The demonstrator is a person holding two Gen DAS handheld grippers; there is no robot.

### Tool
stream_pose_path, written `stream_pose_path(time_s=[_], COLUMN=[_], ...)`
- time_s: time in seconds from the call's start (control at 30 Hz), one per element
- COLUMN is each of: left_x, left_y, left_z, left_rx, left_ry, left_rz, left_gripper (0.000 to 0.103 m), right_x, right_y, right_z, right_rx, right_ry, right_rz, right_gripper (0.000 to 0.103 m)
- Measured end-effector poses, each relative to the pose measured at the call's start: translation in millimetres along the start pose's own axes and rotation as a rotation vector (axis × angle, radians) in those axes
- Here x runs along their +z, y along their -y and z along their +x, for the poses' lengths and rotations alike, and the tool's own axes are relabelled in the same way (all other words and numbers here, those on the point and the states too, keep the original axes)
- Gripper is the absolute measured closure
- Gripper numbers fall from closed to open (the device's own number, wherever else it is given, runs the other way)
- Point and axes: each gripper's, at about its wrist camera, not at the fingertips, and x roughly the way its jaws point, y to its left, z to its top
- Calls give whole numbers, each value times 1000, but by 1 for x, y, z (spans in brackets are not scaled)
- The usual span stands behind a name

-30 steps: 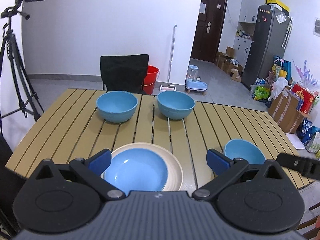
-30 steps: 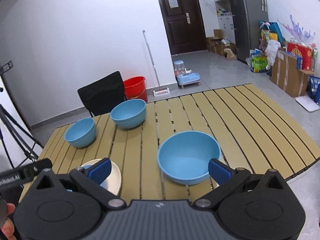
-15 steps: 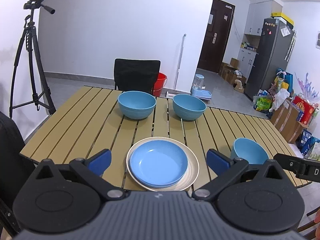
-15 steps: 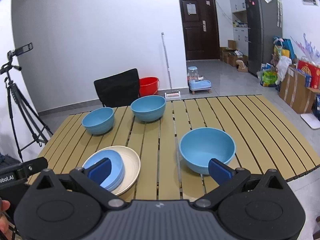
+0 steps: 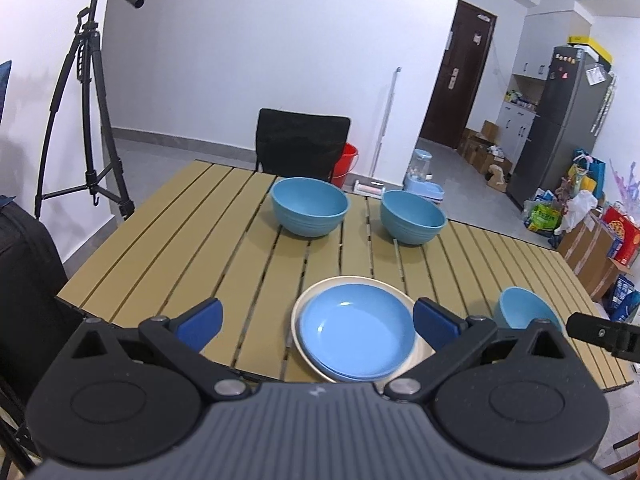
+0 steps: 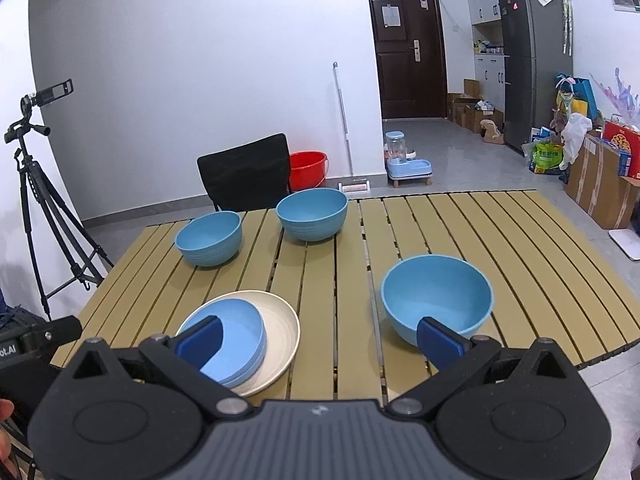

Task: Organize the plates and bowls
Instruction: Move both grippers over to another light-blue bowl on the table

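A blue plate [image 5: 356, 330] lies stacked on a cream plate [image 5: 354, 281] near the front edge of the slatted table [image 5: 180, 236]; both show in the right wrist view, blue [image 6: 240, 336] on cream [image 6: 280, 322]. Two blue bowls [image 5: 309, 206] [image 5: 413, 216] stand at the far side, also in the right wrist view [image 6: 209, 238] [image 6: 312, 214]. A third blue bowl [image 6: 437, 298] sits front right, partly hidden in the left wrist view [image 5: 524, 312]. My left gripper [image 5: 316, 322] is open and empty above the front edge. My right gripper [image 6: 318, 340] is open and empty, held back from the bowl.
A black chair [image 5: 302, 144] stands behind the table, with a red bucket [image 6: 308, 170] beside it. A camera tripod [image 5: 86, 100] stands at the left. A fridge [image 6: 534, 60], boxes and bags fill the right side of the room.
Both grippers have risen and pulled back from the table, so the plates and bowls look smaller and farther. Both stay open. The dishes have not moved.
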Motion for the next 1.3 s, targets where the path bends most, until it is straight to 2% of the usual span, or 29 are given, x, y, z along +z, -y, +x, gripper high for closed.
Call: stream_pose_path(time_s=[0.27, 0.6, 1.0, 1.3], left_x=[31, 75, 112, 143], left_y=[-23, -45, -71, -75], left_z=[38, 107, 209, 288], left_rx=[37, 89, 156, 197], left_ry=[-14, -48, -115, -186], left_rz=[-8, -28, -68, -72], left_gripper=[0, 0, 0, 0], right_x=[27, 69, 120, 141], right_y=[-26, -60, -103, -129], right_z=[44, 127, 230, 312], right_rx=[18, 57, 65, 83], right_ry=[-34, -113, -172, -268], right_rz=[-45, -68, -130, -176], right_gripper=[0, 0, 0, 1])
